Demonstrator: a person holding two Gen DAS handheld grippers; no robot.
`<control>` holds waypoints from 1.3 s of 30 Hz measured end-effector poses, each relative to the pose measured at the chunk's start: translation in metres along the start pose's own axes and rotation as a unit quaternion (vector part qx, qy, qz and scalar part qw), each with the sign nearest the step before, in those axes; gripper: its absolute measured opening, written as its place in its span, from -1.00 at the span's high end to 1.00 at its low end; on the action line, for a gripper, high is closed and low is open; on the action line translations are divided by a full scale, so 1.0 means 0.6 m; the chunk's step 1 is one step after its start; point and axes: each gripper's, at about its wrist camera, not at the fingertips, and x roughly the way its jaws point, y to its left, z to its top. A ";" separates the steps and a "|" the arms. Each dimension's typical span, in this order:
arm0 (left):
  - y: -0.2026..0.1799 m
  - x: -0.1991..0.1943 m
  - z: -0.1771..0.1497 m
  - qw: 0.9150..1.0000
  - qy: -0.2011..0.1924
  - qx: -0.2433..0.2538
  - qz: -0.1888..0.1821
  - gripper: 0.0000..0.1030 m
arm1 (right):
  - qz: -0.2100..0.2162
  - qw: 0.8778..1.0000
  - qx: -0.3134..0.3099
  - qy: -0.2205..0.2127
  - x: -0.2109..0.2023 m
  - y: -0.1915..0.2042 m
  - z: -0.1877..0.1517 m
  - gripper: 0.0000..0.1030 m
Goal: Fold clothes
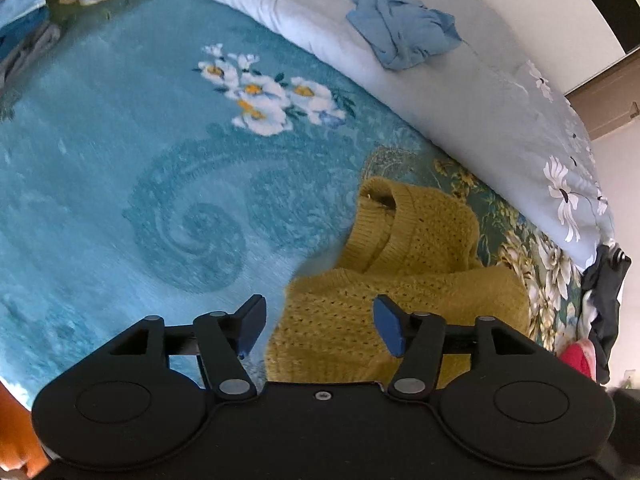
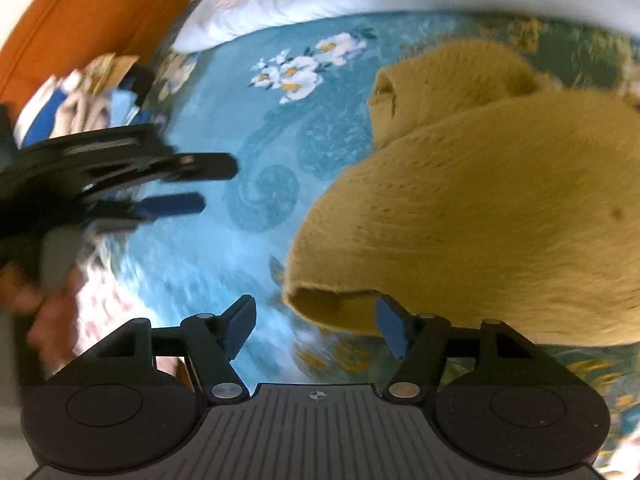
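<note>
A mustard-yellow knitted sweater point(image 1: 404, 304) lies bunched on a teal flowered bedspread point(image 1: 140, 168), its ribbed cuff or collar turned up at the top. My left gripper point(image 1: 320, 330) hovers over the sweater's near left edge with its blue pads apart and no cloth pinched. In the right wrist view the same sweater point(image 2: 500, 216) fills the right side, blurred. My right gripper point(image 2: 316, 330) is open just under the sweater's near hem, which hangs between the fingers without being pressed. The left gripper point(image 2: 200, 186) shows at the left, open, over bare bedspread.
A crumpled light-blue garment point(image 1: 400, 28) rests on a pale quilt point(image 1: 460, 92) along the far side. Folded clothes point(image 2: 76, 104) are stacked at the bedspread's far left. Dark and red clothing point(image 1: 600, 312) hangs at the right edge. An orange surface point(image 2: 76, 12) borders the bed.
</note>
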 end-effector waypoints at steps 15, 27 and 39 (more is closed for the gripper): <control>0.037 0.095 -0.050 0.997 0.057 -0.038 0.033 -0.36 | -0.136 0.979 -0.150 -0.012 0.060 -0.040 0.290 -0.31; 0.017 0.123 -0.122 0.996 0.073 0.004 0.049 -0.33 | -0.211 0.900 -0.359 0.126 0.278 0.023 0.368 -0.08; 0.045 0.156 -0.121 0.996 0.063 -0.015 0.062 0.14 | -0.270 0.844 -0.411 0.213 0.362 0.018 0.336 0.55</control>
